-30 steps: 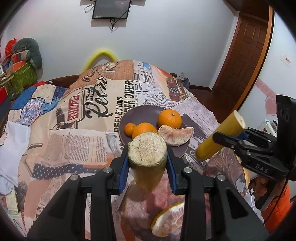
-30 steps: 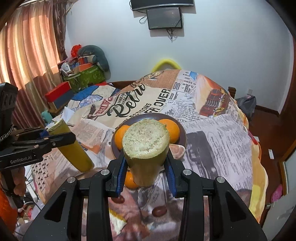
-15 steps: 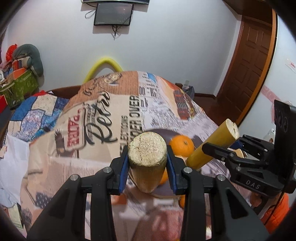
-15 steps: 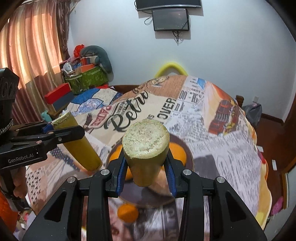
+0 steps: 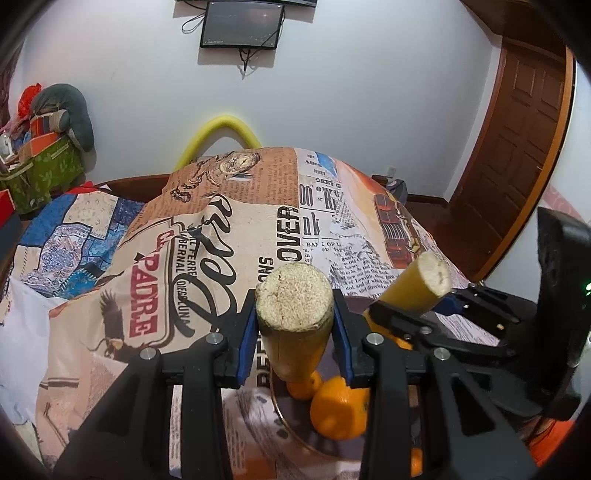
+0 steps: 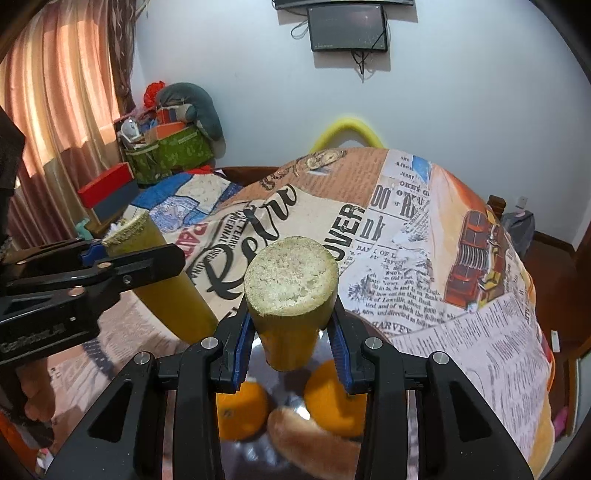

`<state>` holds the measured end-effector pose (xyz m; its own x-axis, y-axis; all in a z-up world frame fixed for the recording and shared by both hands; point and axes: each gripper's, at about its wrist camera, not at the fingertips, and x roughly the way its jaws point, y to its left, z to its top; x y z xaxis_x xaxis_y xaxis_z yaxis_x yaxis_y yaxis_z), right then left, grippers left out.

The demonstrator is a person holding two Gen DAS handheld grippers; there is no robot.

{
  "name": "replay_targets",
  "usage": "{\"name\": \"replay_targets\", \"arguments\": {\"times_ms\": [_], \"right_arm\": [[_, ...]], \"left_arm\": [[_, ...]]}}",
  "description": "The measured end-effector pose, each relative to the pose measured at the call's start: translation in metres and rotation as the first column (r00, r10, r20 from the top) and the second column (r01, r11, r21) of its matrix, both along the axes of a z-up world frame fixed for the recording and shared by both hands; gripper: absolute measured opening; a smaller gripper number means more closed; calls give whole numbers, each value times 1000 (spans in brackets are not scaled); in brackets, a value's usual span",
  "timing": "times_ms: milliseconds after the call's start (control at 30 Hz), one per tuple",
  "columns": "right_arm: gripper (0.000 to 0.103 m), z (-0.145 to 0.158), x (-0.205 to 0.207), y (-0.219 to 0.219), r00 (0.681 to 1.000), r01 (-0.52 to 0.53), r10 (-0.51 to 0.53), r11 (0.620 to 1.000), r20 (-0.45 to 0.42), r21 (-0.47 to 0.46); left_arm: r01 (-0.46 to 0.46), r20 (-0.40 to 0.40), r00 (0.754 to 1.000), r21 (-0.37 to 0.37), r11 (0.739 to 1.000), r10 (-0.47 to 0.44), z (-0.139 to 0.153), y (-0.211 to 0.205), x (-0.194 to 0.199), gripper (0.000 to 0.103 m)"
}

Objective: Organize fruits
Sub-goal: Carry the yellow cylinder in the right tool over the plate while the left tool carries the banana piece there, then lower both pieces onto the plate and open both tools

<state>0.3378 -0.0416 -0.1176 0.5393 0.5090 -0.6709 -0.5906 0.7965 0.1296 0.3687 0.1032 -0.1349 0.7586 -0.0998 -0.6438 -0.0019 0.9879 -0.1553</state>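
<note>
My left gripper is shut on a yellow-green sugarcane piece held upright above the dark plate. My right gripper is shut on a second sugarcane piece, also above the plate. Each view shows the other gripper with its cane: the right one at the right, the left one at the left. Oranges and a peeled pomelo segment lie on the plate, partly hidden by the fingers.
The table wears a newspaper-print cloth. A yellow chair back stands behind it. Boxes and a green basket sit at the left, a wooden door at the right, a wall screen above.
Both grippers have moved forward and lower over the plate with their cane pieces. The plate and oranges now sit under the fingers at the bottom of both views.
</note>
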Motion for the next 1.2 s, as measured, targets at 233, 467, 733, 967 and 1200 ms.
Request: {"name": "replay_targets", "arguments": {"times_ms": [233, 467, 733, 967, 1200], "right_arm": [[34, -17, 9, 4, 1000, 2, -3, 1000, -21, -19], [34, -31, 2, -1, 998, -25, 23, 998, -54, -49], [34, -30, -17, -9, 995, -77, 73, 995, -62, -66], [34, -31, -36, -19, 994, -84, 78, 994, -72, -72], [34, -28, -55, -34, 996, -70, 66, 995, -66, -66]], "left_arm": [[-21, -14, 1000, 13, 1000, 21, -12, -3, 22, 36], [-23, -37, 999, 21, 1000, 24, -25, -14, 37, 36], [14, -59, 998, 41, 999, -11, -35, -32, 30, 36], [15, -75, 997, 64, 998, -10, -36, -39, 16, 36], [39, -102, 994, 114, 993, -27, -44, -49, -1, 37]]}}
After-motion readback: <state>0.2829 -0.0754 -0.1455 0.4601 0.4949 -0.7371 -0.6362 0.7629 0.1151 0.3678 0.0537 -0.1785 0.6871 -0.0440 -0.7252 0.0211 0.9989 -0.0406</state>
